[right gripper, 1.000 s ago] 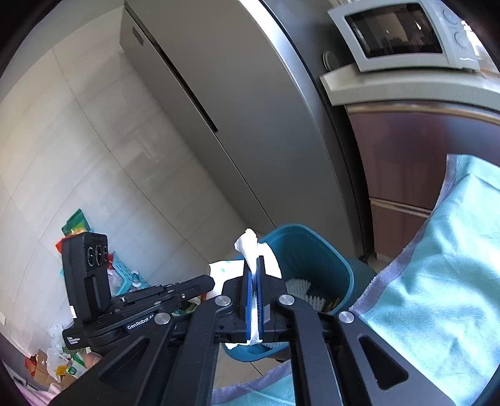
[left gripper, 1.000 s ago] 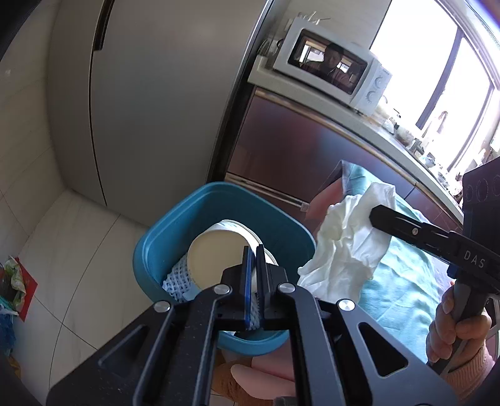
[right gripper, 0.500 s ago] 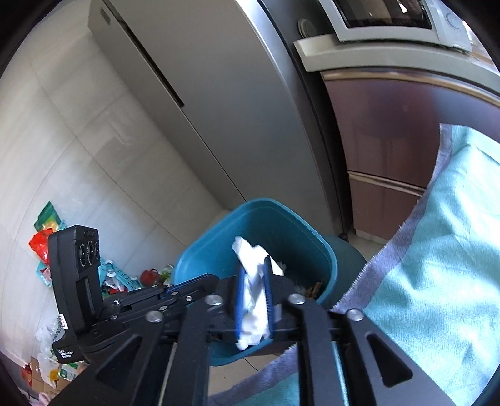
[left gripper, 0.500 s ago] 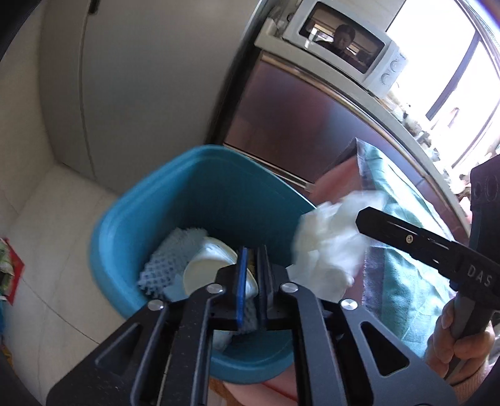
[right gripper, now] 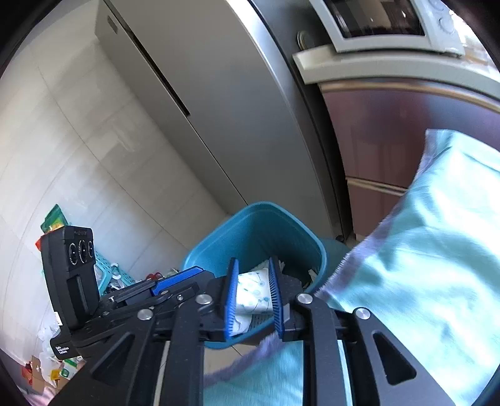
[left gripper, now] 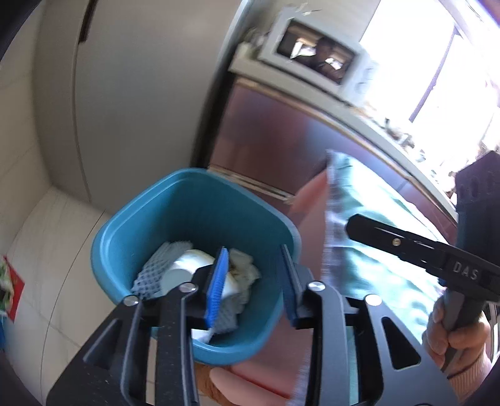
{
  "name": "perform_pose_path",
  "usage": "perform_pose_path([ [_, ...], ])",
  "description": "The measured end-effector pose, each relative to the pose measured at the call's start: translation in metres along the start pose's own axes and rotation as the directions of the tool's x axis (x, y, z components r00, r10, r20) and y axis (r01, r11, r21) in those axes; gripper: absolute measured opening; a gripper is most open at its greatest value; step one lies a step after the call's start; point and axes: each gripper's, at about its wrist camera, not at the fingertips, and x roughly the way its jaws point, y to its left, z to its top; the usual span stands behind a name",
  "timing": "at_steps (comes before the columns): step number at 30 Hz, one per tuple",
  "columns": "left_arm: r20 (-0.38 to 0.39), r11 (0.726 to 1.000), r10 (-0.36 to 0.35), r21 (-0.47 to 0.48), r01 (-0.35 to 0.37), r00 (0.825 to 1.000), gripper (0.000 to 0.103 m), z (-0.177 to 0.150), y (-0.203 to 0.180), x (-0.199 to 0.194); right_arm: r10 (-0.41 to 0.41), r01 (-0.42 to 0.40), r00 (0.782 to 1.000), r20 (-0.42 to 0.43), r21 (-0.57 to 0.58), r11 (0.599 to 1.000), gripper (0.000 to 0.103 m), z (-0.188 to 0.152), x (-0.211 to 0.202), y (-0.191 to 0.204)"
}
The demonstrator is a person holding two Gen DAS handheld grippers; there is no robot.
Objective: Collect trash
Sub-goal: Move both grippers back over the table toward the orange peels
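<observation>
Bright sun pours in from a window (left gripper: 437, 62) at the upper right of the left wrist view and washes it out white. The microwave (left gripper: 315, 59) and green cloth (left gripper: 375, 250) look smeared. Both views bend at their dark round edges.

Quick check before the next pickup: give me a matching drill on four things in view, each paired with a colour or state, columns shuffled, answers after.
Things:
1. trash bin
2. left gripper
3. microwave
4. table cloth

Colour or state:
A. jaws open, nothing between them
B. sits on the counter beside the fridge
C. blue, with tissue and a cup inside
D. pale green, draped at the right

Pairs: 1-C, 2-A, 3-B, 4-D
</observation>
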Motion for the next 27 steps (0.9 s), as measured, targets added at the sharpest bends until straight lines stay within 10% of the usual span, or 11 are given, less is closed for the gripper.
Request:
perform_pose_path([
  [12,-0.071,0.917,-0.29,0.264,0.298,0.954,0.052,-0.028,-0.149,0.002,-0.169,0.156,0.973,0.156,0.094,0.983,0.034,-0.07,-0.154,-0.058],
  [22,-0.246,0.789,-0.391,0.407,0.461,0.887,0.056,-0.07,-0.279,0.033,-0.469,0.376,0.858,0.209,0.367,0.851,0.034,-0.16,-0.28,-0.133],
  [27,-0.305,0.743,-0.365,0.473,0.473,0.879,0.057,-0.088,-0.338,0.054,-0.567,0.423,0.797,0.207,0.478,0.77,0.034,-0.194,-0.322,-0.165],
])
